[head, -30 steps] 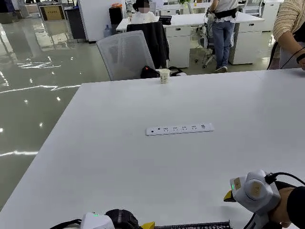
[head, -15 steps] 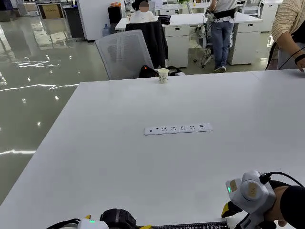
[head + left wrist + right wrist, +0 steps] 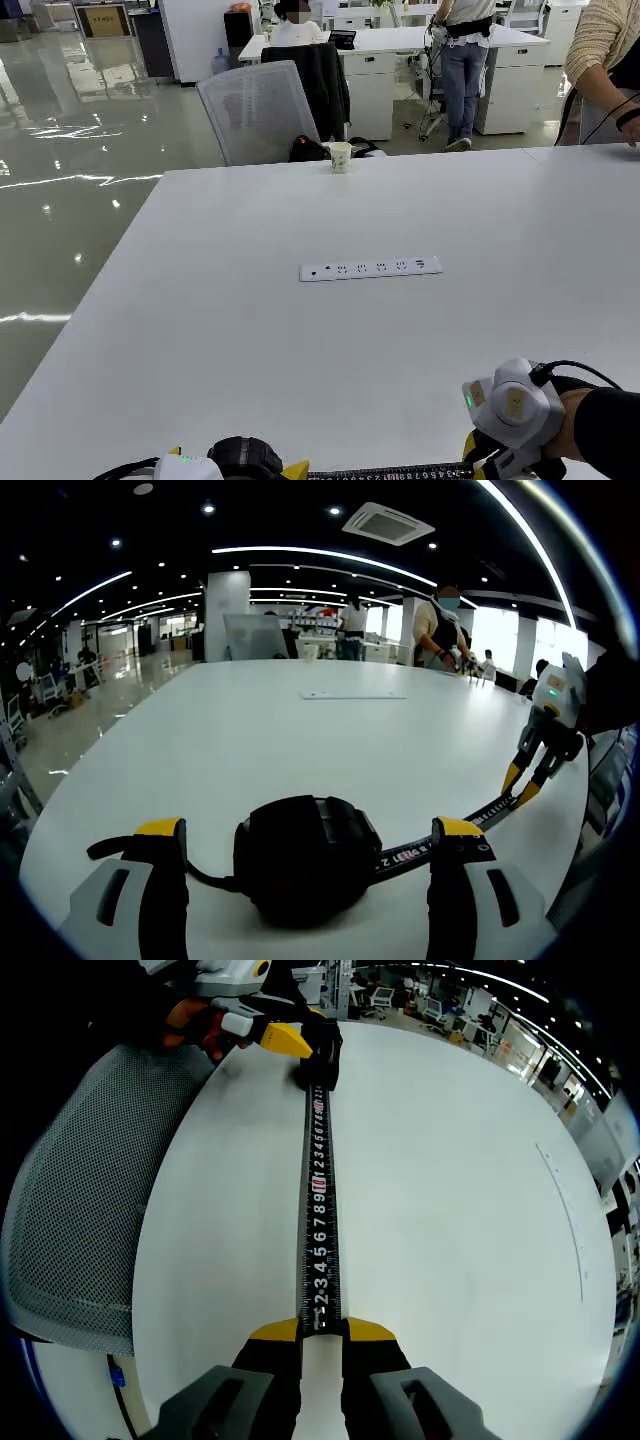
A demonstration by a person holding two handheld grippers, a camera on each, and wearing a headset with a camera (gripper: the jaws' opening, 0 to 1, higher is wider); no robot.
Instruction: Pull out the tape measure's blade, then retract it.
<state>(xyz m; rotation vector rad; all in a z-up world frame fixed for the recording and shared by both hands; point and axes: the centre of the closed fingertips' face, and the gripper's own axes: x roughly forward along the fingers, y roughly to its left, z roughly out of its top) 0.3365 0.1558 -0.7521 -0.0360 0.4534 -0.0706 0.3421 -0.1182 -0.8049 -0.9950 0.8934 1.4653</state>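
Room: big office with a shiny floor and one wide white table [image 3: 300, 340].
Tape measure [image 3: 305, 855]: black, flat on the table at 6 o'clock in the head view.
Blade [image 3: 320, 1210]: pulled out, lying straight along the table toward 3 o'clock.
Left gripper [image 3: 308, 830]: loose, jaws wide on both sides of the tape measure, small gaps showing.
Right gripper [image 3: 322, 1332]: squeezed tight on the blade's tip, at 5 o'clock.
Power strip [image 3: 370, 268]: middle of the table.
Paper cup [image 3: 341, 157]: far edge, 12 o'clock.

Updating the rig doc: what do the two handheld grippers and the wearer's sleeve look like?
The left gripper and right gripper match: grey jaws with yellow tips, rounded pale grey housing, green status light. A thin black cable loops off the right one; black sleeve on that arm.
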